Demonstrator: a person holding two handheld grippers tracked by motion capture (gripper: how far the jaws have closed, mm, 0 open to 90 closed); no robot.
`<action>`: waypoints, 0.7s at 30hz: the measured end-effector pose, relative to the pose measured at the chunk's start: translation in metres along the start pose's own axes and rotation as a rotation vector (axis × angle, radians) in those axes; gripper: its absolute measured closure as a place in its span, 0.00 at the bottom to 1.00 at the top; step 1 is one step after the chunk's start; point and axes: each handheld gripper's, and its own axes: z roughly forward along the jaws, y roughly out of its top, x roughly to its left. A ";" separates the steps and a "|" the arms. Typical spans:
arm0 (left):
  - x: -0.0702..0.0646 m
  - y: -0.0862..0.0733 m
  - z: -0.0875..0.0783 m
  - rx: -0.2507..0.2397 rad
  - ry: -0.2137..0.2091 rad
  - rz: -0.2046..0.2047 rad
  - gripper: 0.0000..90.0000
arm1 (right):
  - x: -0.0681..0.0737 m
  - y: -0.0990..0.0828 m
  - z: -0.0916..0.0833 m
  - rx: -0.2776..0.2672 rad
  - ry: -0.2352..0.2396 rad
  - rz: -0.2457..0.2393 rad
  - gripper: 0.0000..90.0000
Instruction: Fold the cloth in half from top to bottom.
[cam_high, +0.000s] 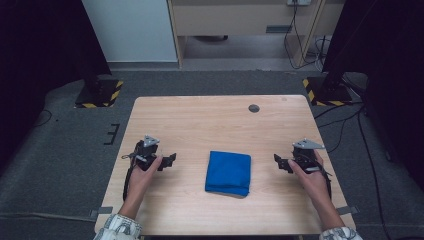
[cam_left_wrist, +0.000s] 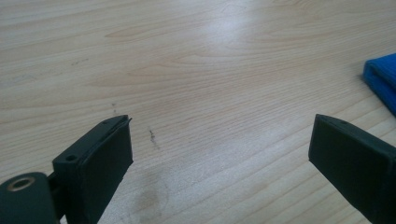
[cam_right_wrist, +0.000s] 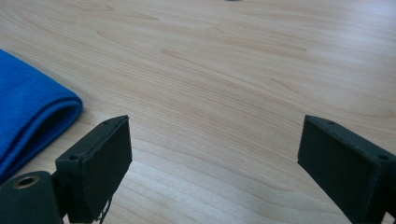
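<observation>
High view: the folded blue cloth is lying mid-table, at three o'clock from the left gripper and nine o'clock from the right gripper. Both are gaping wide, holding nothing; pinching only the top layer risks unfolding the cloth.

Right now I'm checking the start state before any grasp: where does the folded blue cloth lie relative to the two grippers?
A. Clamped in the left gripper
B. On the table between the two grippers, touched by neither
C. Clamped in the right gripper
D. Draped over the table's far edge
B: the folded blue cloth lies flat on the wooden table, with the left gripper and right gripper open on either side, both apart from it.
</observation>
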 end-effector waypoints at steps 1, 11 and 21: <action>0.001 0.000 0.001 0.006 0.001 0.004 0.06 | 0.000 0.000 0.000 0.000 0.000 0.000 0.11; 0.014 -0.002 0.018 0.063 0.033 0.016 0.06 | -0.028 0.000 0.020 0.042 -0.043 0.087 0.13; 0.015 -0.006 0.027 0.110 0.047 0.009 0.06 | -0.028 0.000 0.030 0.063 -0.043 0.112 0.10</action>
